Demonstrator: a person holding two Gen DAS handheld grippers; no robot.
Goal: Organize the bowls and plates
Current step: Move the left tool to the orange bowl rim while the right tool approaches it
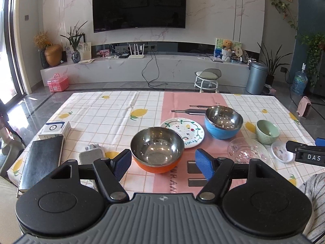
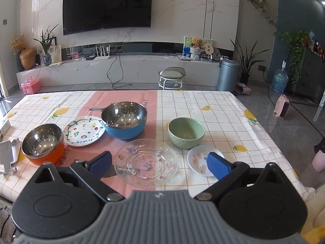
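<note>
My left gripper (image 1: 162, 163) is open, its blue pads either side of an orange steel-lined bowl (image 1: 156, 149), just in front of it. Behind lie a white painted plate (image 1: 183, 132) and a blue steel-lined bowl (image 1: 223, 122). My right gripper (image 2: 160, 163) is open above a clear glass plate (image 2: 146, 163). A green bowl (image 2: 185, 132) and a small white dish (image 2: 201, 159) sit to its right. The orange bowl (image 2: 42, 143), painted plate (image 2: 83, 131) and blue bowl (image 2: 124, 119) show at left. The right gripper's body shows in the left wrist view (image 1: 304, 152).
A black notebook (image 1: 41, 162), a white box (image 1: 55, 130) and a grey phone stand (image 1: 91, 154) lie at the table's left. Metal utensils (image 1: 189, 111) lie behind the blue bowl. The tablecloth (image 2: 223, 111) ends at the right, with floor beyond.
</note>
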